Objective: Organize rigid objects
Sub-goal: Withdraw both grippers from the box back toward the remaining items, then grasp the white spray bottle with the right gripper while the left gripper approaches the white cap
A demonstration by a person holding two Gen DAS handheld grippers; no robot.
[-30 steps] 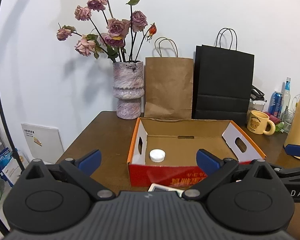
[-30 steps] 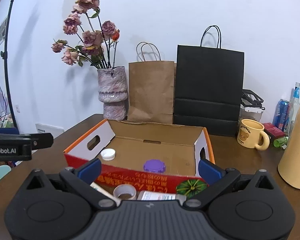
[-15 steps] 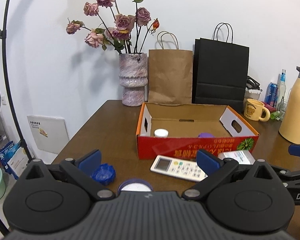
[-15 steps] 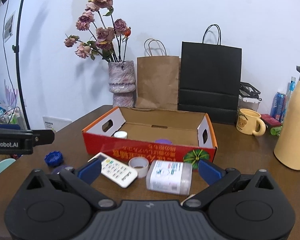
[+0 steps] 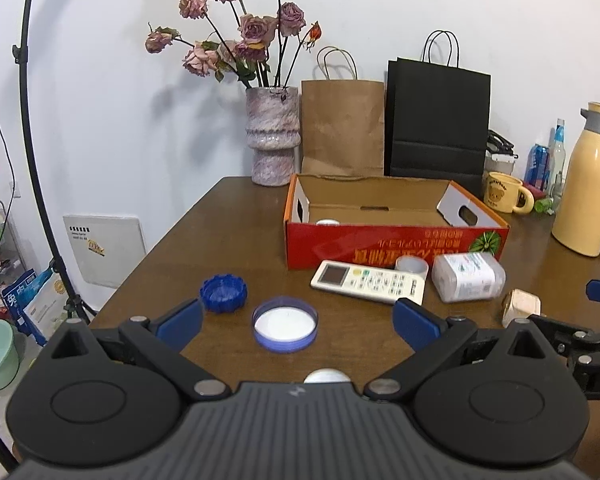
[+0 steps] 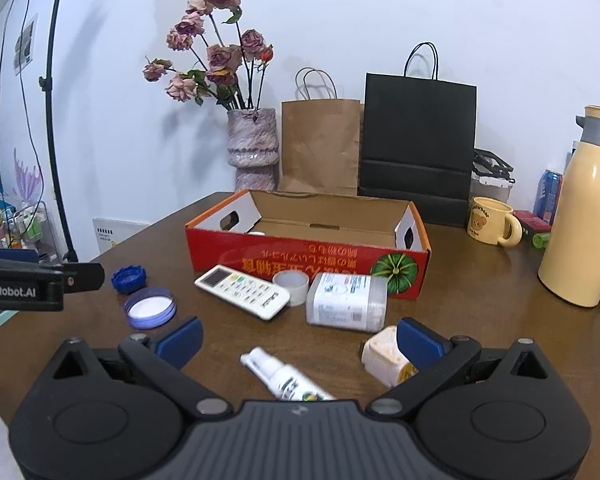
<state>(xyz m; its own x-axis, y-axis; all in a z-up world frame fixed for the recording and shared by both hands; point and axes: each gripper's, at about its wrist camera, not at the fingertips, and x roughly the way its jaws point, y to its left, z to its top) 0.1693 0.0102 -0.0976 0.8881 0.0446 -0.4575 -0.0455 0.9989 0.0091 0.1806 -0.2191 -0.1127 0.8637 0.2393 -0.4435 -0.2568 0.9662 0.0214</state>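
The box (image 5: 380, 240) front wall hides most of a white cap (image 5: 327, 222).

- A vase (image 5: 274, 136) of dried roses (image 5: 240, 28) stands far left on the table (image 5: 228, 232).
- Brown bag (image 5: 342, 128) and black bag (image 5: 438, 120) lean against the wall.
- Yellow mug (image 6: 492, 220) and flask (image 6: 580, 216) stand far right.

White spray tube (image 6: 284, 380) lies between wide-apart right gripper (image 6: 298, 334) fingers (image 6: 180, 334).

Smooth brown wooden bench (image 5: 228, 232); printed cardboard box (image 5: 380, 242), matt inside; glossy white plastic remote control (image 5: 368, 281); matt paper bags (image 5: 342, 128).
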